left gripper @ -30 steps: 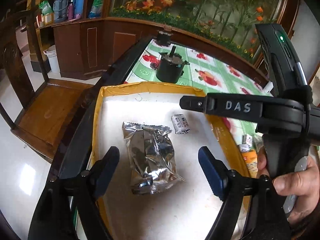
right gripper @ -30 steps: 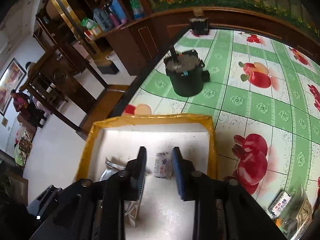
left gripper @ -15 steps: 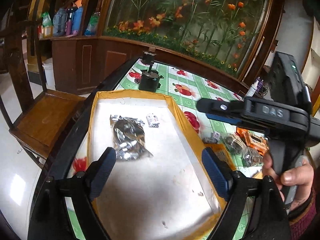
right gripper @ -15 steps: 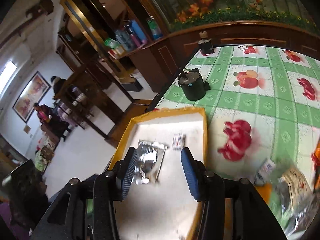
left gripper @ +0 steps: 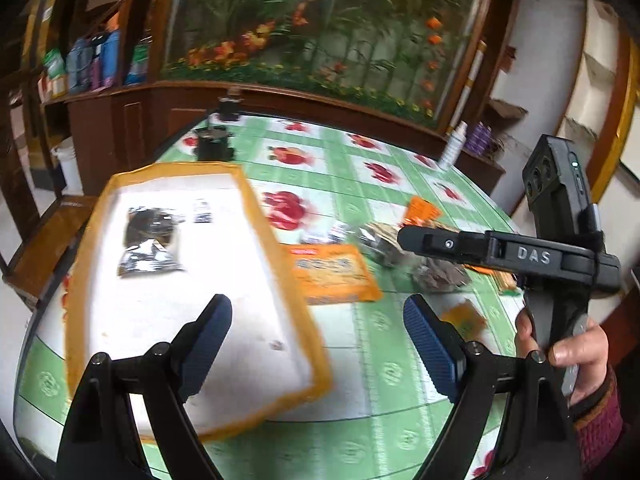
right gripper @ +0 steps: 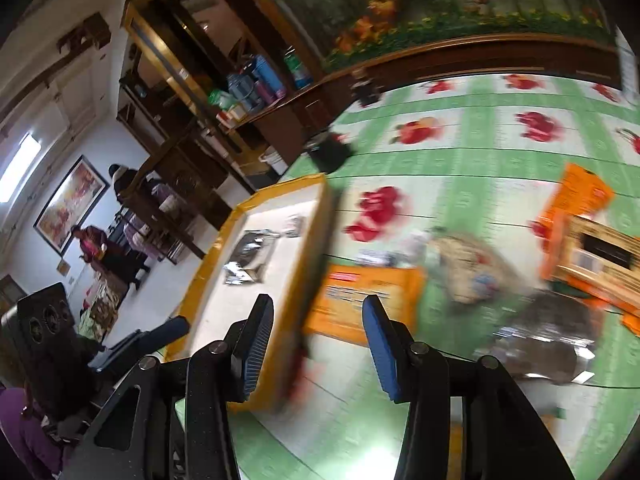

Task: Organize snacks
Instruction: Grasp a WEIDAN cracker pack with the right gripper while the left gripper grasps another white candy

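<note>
L wrist view:
L tongs (left gripper: 318, 330): spread wide, empty, above table (left gripper: 360, 376).
Tray (left gripper: 256, 216): holds silver pouch (left gripper: 150, 242) + small packet (left gripper: 202, 211).
Orange pack (left gripper: 334, 276): just right of tray.

R wrist view:
R tongs (right gripper: 318, 350): apart, empty, over tray (right gripper: 320, 216) rim; orange pack (right gripper: 368, 300) beyond.
Snack pile (right gripper: 472, 272): right, blurred.

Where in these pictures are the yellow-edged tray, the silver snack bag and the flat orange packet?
Yellow-edged tray (left gripper: 280, 264): left wrist view, on its right rim.
Silver snack bag (left gripper: 150, 242): left wrist view, middle of the bag.
Flat orange packet (right gripper: 366, 296): right wrist view, middle of its printed face.

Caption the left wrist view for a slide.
Open left gripper over the yellow-rimmed tray, two snacks inside, more packets on the table.
</note>
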Available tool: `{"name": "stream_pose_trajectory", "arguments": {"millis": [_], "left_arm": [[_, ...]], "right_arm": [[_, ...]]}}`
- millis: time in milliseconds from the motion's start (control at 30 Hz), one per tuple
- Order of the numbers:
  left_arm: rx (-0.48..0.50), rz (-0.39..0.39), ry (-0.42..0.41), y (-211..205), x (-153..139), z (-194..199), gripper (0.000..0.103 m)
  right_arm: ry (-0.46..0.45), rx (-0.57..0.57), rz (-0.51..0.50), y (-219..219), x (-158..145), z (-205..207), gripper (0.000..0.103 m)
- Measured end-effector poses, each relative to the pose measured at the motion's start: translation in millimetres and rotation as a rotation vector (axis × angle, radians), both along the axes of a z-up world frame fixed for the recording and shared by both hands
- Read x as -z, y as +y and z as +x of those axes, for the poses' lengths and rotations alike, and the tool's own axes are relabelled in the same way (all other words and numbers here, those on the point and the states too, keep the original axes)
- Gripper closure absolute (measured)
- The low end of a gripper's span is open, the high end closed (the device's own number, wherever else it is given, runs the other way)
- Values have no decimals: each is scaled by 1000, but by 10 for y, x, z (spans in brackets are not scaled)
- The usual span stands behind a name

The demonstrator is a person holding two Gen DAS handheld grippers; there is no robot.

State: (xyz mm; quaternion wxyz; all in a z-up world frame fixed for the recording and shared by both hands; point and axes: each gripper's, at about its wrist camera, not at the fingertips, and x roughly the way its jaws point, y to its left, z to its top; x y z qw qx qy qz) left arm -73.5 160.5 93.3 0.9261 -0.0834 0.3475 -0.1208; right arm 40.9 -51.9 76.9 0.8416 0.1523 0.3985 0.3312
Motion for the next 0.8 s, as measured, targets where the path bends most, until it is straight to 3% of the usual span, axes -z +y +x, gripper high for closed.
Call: {"name": "stream_pose_trajectory", "arguments": {"millis": [333, 567, 800], "left_arm": [[118, 46, 39, -773, 143, -120, 16], [200, 68, 94, -1219, 410, -230, 16], [277, 54, 173, -1339, 657, -243, 16]], "right_arm": [[71, 77, 141, -1020, 355, 115, 48], [80, 73, 149, -1062, 334, 92, 44], [90, 96, 166, -1165, 356, 96, 44]]}}
